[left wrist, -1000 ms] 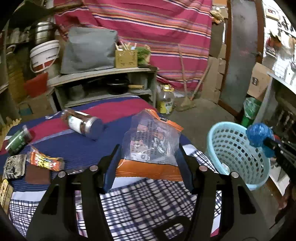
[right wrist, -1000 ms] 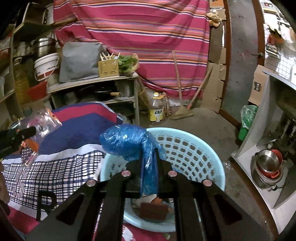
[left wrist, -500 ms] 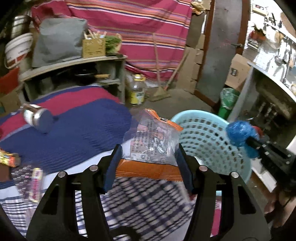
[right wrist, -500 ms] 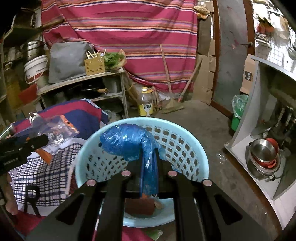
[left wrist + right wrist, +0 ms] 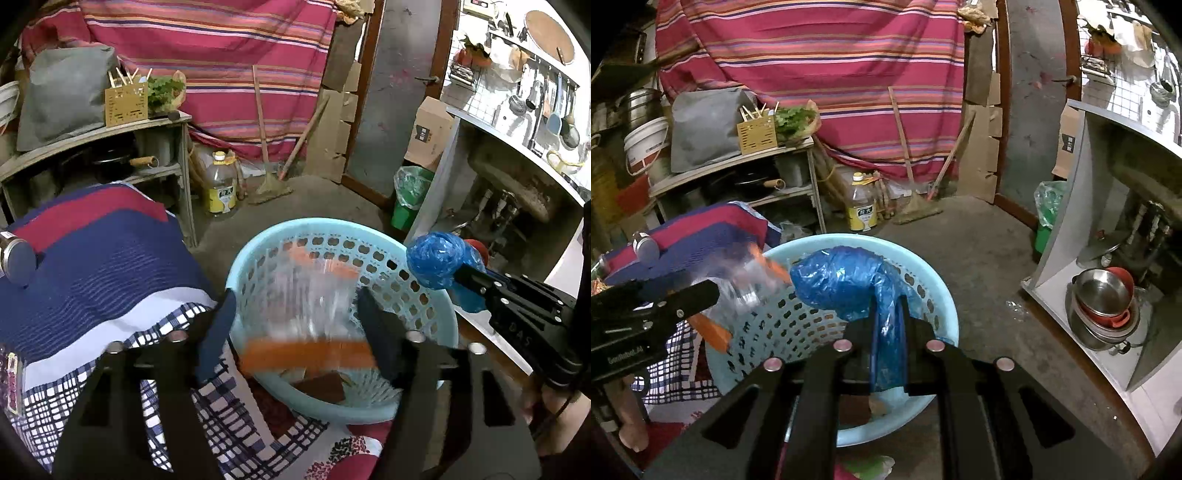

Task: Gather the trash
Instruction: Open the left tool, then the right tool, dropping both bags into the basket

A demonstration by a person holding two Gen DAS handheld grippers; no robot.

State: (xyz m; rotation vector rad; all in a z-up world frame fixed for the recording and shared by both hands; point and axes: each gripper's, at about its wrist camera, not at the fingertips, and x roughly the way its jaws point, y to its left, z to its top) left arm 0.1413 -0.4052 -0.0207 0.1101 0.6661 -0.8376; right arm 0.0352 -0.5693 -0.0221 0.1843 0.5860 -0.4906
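Observation:
My left gripper point(image 5: 295, 317) holds a clear snack bag with orange edges point(image 5: 310, 314), blurred by motion, over the light blue perforated basket point(image 5: 258, 251). It also shows in the right wrist view point(image 5: 750, 284) at the basket's point(image 5: 934, 295) left rim. My right gripper point(image 5: 888, 325) is shut on a crumpled blue plastic bag point(image 5: 842, 284), held over the basket. That bag point(image 5: 436, 264) and gripper show at the basket's right rim in the left wrist view. A brown packet point(image 5: 321, 386) lies inside the basket.
A table with a blue, red and checked cloth point(image 5: 92, 258) stands left of the basket, with a jar point(image 5: 14, 258) lying on it. A shelf point(image 5: 92, 133), an oil bottle point(image 5: 219, 184), a broom point(image 5: 266, 173), a green bin point(image 5: 410, 199) and a counter with metal bowls point(image 5: 1104, 306) surround the floor space.
My left gripper swung right from above the table to above the basket, carrying the snack bag. The right gripper stayed over the basket with the blue bag.

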